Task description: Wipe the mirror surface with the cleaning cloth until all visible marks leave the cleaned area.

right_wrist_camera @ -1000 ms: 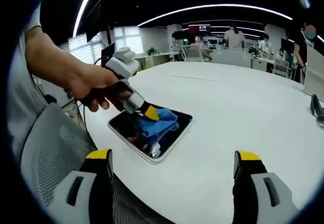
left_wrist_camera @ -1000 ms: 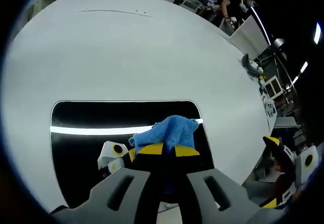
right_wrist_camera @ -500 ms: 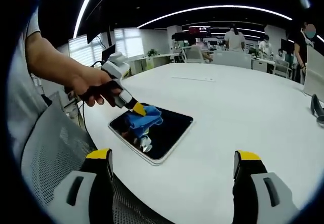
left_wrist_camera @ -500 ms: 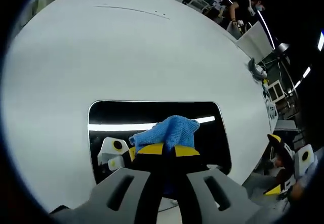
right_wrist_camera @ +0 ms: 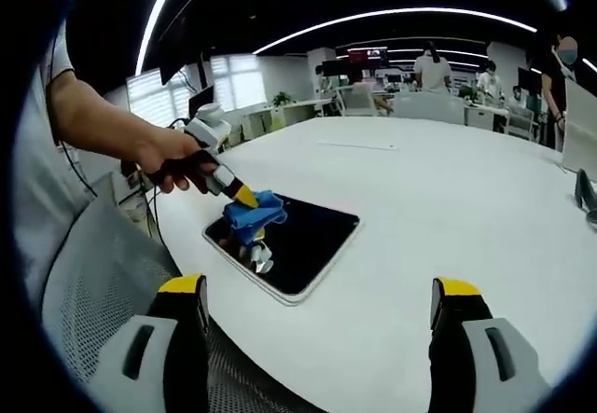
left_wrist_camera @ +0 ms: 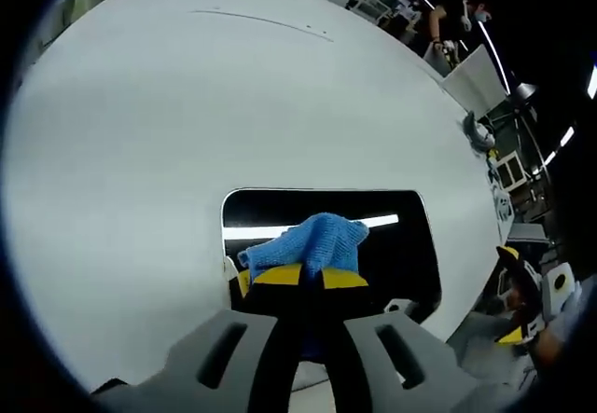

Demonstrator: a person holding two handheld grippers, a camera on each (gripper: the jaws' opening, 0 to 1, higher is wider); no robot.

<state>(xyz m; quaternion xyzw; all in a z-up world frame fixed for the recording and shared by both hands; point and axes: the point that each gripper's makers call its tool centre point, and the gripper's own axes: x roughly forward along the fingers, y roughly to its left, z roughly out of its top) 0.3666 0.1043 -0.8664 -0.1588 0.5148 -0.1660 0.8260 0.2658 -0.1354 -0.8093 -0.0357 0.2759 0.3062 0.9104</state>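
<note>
Blue cloth [left_wrist_camera: 312, 243] on flat dark mirror [right_wrist_camera: 312, 239]

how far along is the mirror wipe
Midway, as far as the views tell. The left hand-held gripper is shut on the blue cloth and presses it on the mirror near one end. The glass beyond the cloth looks dark and streak-free, though fine marks would be too small to see. The right hand-held gripper hangs open off the mirror. Left: covering the rest and checking for marks.

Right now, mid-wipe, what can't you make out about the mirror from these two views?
- Marks on the dark rectangular mirror: too small and lost in reflections, right gripper view.
- Mirror under the blue knitted cleaning cloth: hidden, left gripper view.
- Mirror's near edge: covered by the left gripper.
</note>
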